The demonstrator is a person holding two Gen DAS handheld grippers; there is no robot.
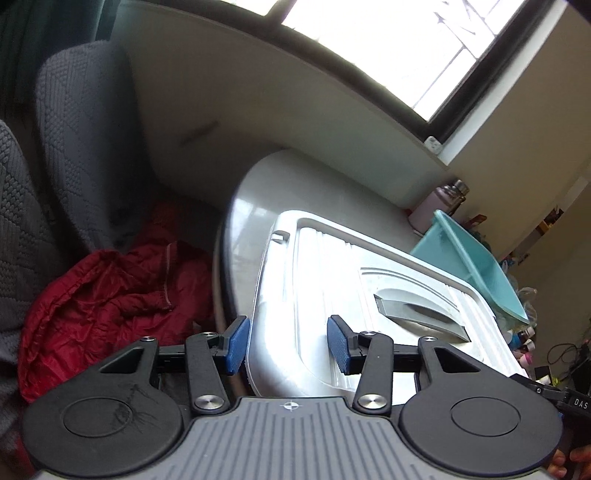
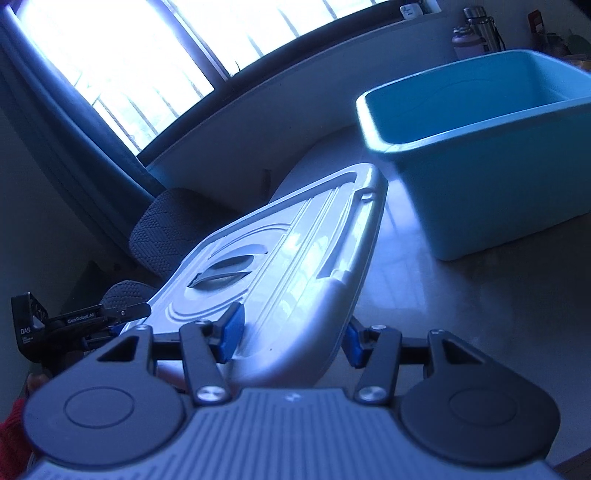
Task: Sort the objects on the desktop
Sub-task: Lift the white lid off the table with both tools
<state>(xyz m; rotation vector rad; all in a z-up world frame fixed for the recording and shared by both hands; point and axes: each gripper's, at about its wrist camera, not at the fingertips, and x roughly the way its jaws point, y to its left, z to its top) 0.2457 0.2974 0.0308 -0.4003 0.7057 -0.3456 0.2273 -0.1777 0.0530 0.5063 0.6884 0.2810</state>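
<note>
Both tongs, left (image 1: 286, 341) and right (image 2: 291, 336), clamp white lid (image 1: 369, 295) edges (tilted); teal bin (image 2: 480, 155) lies far right, lid's long axis pointing away.

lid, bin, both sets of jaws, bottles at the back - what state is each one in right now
white lid: off the bin, tilted, held at its near edge from both sides
left gripper: jaws shut on the lid's edge
right gripper: jaws shut on the lid's edge
teal bin: uncovered, upright on the table, what shows of its inside is empty
bottles: upright, capped
</note>
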